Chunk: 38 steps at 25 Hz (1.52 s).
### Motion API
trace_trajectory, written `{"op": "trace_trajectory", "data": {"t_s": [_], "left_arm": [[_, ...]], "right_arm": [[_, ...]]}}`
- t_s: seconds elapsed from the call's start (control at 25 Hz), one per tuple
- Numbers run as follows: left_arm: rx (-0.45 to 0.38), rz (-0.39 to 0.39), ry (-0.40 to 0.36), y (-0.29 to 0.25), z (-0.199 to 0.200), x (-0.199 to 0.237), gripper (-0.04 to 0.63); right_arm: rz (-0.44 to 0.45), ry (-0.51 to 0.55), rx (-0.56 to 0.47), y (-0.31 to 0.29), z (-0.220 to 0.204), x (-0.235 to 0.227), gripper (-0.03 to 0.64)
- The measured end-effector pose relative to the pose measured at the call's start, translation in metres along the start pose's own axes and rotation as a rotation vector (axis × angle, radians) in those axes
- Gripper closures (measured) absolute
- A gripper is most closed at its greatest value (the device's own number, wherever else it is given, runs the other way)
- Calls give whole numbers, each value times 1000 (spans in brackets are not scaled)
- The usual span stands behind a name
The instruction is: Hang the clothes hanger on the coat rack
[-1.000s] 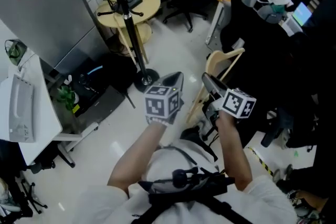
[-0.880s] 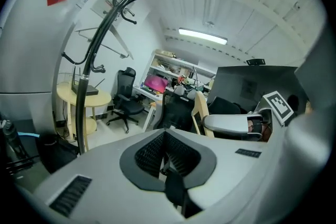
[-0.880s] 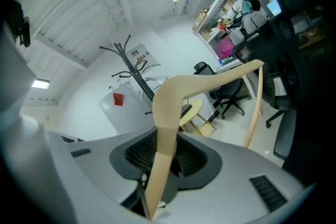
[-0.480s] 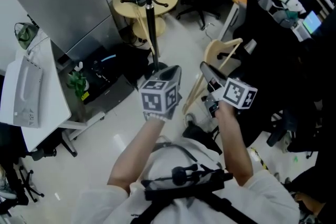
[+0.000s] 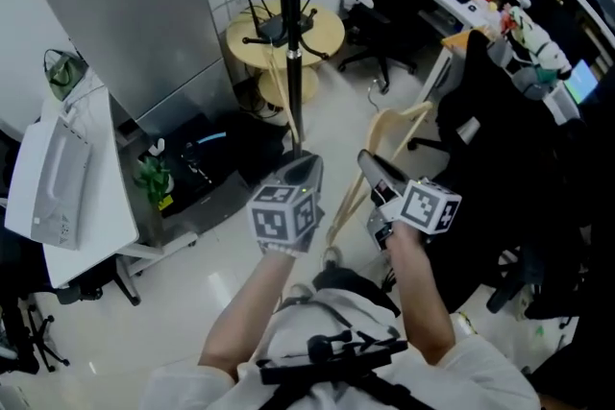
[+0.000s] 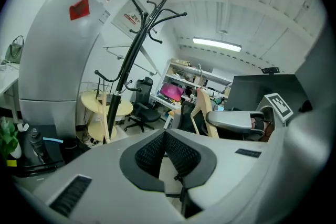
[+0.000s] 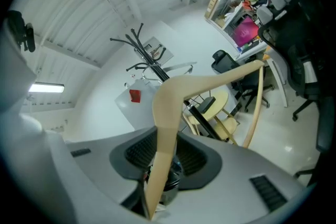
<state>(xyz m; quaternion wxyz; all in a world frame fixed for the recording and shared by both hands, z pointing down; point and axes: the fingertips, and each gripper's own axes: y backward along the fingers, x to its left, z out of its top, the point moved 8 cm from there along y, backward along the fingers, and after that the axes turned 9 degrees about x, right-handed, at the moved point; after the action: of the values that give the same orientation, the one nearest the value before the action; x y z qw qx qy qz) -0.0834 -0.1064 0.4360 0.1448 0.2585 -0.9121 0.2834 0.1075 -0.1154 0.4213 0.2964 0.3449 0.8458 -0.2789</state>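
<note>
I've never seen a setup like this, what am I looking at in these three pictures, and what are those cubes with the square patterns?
No robot here: a person holds a gripper in each hand, and the patterned cubes are part of them. One picture comes from a camera on the person's head, looking down at the left gripper and right gripper. The other two come from cameras riding on each gripper, looking along its fingers. The right gripper's fingers are closed on a wooden hanger; the left ones are shut on nothing. Ahead stands a black coat rack on the floor, beside a round yellow table.
</note>
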Motion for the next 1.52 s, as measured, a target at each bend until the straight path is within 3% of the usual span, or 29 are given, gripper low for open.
{"op": "trace_trajectory", "data": {"t_s": [0.4,0.56,1.12,1.52], "left_arm": [[-78,31,-29,-3,60,20,606],[-115,40,-47,-5,92,26,606],[-212,62,-132,13,171,10,606],[-271,58,-199,37,214,36,606]], "right_arm": [[106,39,11,-43,53,7,485],[139,120,4,-58,89,19,485],[359,168,-92,-61,168,62,485],[374,290,-181,-75,184,122,485]]}}
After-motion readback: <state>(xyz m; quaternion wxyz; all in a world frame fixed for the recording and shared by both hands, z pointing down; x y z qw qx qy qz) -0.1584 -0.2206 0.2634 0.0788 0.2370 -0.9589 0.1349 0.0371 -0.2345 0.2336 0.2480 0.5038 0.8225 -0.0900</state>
